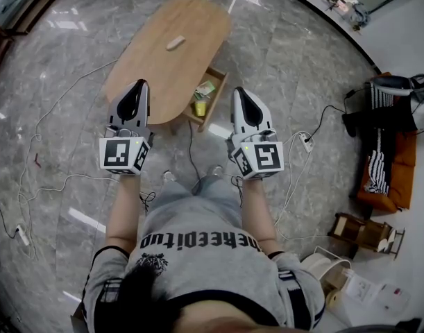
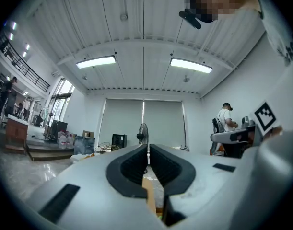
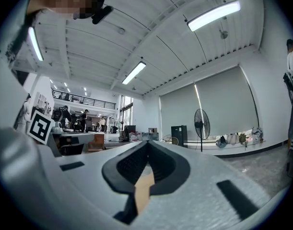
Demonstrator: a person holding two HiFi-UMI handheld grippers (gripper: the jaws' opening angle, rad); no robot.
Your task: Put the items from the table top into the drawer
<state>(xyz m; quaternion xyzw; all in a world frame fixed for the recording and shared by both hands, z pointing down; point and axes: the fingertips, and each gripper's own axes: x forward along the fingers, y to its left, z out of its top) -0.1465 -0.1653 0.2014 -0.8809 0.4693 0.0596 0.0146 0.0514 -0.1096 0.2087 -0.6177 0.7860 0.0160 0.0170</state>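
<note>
**One item left on the table, both grippers shut and empty**

In the head view a single small oblong item point(image 1: 175, 43) lies on the wooden table point(image 1: 139, 61), toward its far end and well apart from both grippers. Its long axis runs from about 8 to 2 o'clock. The open drawer point(image 1: 219, 87) juts from the table's near right edge, at about 5 o'clock from the item. It already holds a yellow thing point(image 1: 200, 107) and a green one point(image 1: 205, 89) (what they are is too small to tell).

The left gripper point(image 1: 139, 83) hangs over the table's near left edge, and the item lies at about 1 o'clock from its tips. The right gripper point(image 1: 238, 90) hangs just right of the drawer, with the item at about 10 o'clock. The left looks the nearer, so the pick is likely its job, coming in across the item's long axis.

In the left gripper view, the left gripper point(image 2: 148, 145) has its jaws closed tip to tip with nothing between them. The right gripper point(image 3: 147, 142) shows the same in its own view: jaws together, nothing held. Both views look out level across the room, not at the item. The jaws would have to part before any grasp.
</note>
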